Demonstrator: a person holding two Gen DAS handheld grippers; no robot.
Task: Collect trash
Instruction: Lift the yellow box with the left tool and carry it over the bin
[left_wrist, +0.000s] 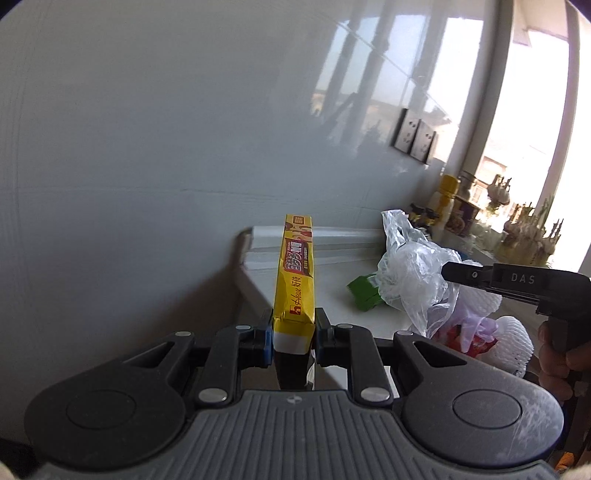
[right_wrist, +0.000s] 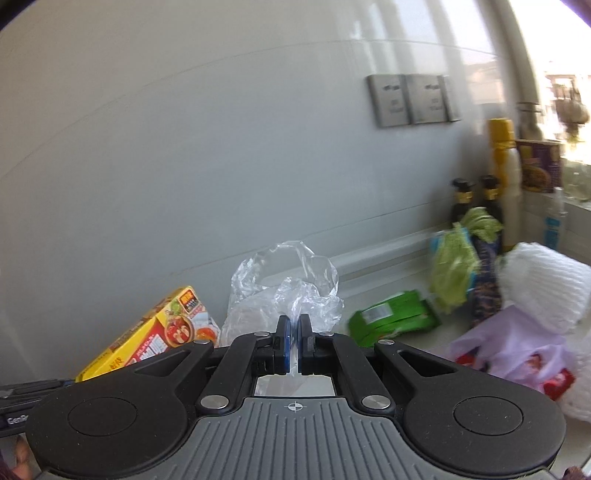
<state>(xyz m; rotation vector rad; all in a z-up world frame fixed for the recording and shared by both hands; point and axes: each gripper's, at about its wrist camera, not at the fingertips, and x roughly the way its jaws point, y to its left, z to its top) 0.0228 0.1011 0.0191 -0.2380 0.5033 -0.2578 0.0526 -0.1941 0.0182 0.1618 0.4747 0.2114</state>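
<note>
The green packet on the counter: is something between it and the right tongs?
Yes. The right tongs are shut on a clear plastic bag, which hangs between them and the green packet. The counter beside the packet looks free.

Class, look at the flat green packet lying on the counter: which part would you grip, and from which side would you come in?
Probably grip the green packet across its thin long edges near the middle, coming from above and in front. It lies flat on the counter, so only its edges give the tongs something to pinch. The near side is bare, while bottles and a green bag crowd behind it.
</note>
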